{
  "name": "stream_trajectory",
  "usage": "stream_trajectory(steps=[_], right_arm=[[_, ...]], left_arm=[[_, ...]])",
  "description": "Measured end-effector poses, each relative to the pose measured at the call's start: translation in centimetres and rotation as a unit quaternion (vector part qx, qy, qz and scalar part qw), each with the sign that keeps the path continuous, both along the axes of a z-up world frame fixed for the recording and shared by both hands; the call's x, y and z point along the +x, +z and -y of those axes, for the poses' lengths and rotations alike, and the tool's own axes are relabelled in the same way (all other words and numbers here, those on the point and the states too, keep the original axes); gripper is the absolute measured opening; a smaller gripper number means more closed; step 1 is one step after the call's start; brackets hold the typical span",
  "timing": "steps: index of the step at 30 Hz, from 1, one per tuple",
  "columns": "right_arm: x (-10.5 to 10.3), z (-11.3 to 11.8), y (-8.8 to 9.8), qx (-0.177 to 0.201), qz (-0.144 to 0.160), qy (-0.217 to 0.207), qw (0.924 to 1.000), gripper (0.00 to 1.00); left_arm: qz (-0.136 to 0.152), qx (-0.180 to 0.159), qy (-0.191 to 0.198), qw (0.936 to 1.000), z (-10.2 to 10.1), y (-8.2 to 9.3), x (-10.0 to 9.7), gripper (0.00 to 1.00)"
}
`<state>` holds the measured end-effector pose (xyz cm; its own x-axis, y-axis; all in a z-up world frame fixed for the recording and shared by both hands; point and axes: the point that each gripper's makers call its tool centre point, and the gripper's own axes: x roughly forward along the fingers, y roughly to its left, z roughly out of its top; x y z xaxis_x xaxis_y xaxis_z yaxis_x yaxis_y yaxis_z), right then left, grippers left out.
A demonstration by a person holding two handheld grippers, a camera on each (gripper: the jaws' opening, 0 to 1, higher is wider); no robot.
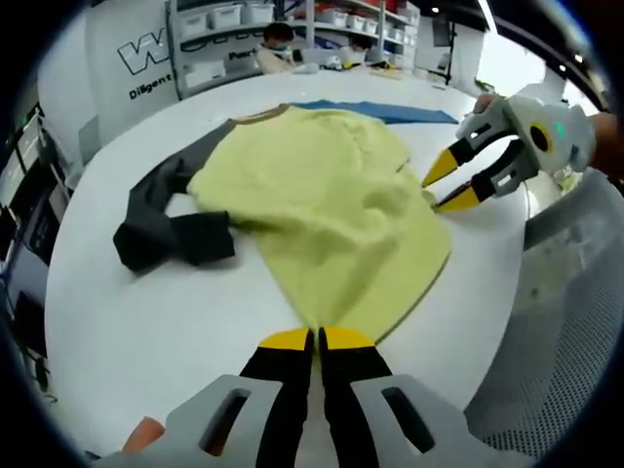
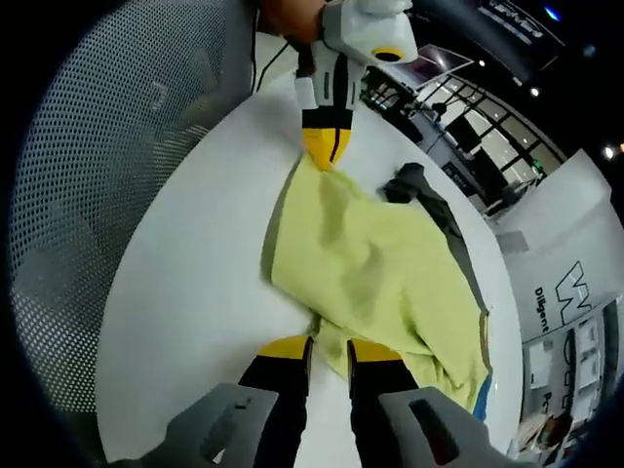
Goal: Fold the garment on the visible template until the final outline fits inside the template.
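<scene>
In the left gripper view, a dark grey sleeve (image 1: 166, 229) trails off the left side of the garment and lies crumpled on the white counter (image 1: 117, 331). The yellow-green garment (image 1: 322, 205) itself is spread across the middle of the counter, rumpled, with its collar toward the far edge. Beyond the collar a strip of blue template (image 1: 390, 110) shows from under the cloth. The left gripper (image 1: 315, 338) sits at the near corner of the garment, its yellow-tipped fingers (image 1: 285, 341) clenched together on the cloth's edge. At the right, the right gripper (image 1: 450, 185) reaches in toward the garment's side edge, its two yellow tips apart. A mesh chair (image 1: 575, 322) stands just beside the counter on the right.

In the right gripper view, the same chair mesh (image 2: 107, 195) fills the left side. The garment (image 2: 380, 263) runs up the middle of the counter (image 2: 195, 292) to the left gripper (image 2: 327, 146), which pinches its far corner. The right gripper (image 2: 330, 349) has its fingers (image 2: 283, 348) released, straddling the near edge of the cloth. The dark sleeve (image 2: 414, 185) lies to the right.
</scene>
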<state>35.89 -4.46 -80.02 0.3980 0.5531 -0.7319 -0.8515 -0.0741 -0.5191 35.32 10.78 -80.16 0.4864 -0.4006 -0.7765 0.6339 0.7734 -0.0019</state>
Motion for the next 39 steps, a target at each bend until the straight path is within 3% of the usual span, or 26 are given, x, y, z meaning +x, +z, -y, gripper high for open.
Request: stream_trajectory(steps=[5,22,39], right_arm=[[-0.4,-0.4,-0.3,0.0,-0.003,0.011,0.9999,0.0],[-1.2,1.3,1.4,0.005,0.0,0.01,0.9999,0.0],[-4.1,5.4,1.3,-0.012,-0.037,0.001,0.9993,0.0]], left_arm=[[0.0,0.0,0.001,1.0,0.0,0.0,0.0,0.0],[0.0,0.013,-0.006,0.9999,0.1,0.0,-0.1,0.0],[-0.019,0.034,-0.015,0.9991,-0.7,-0.1,-1.1,0.0]])
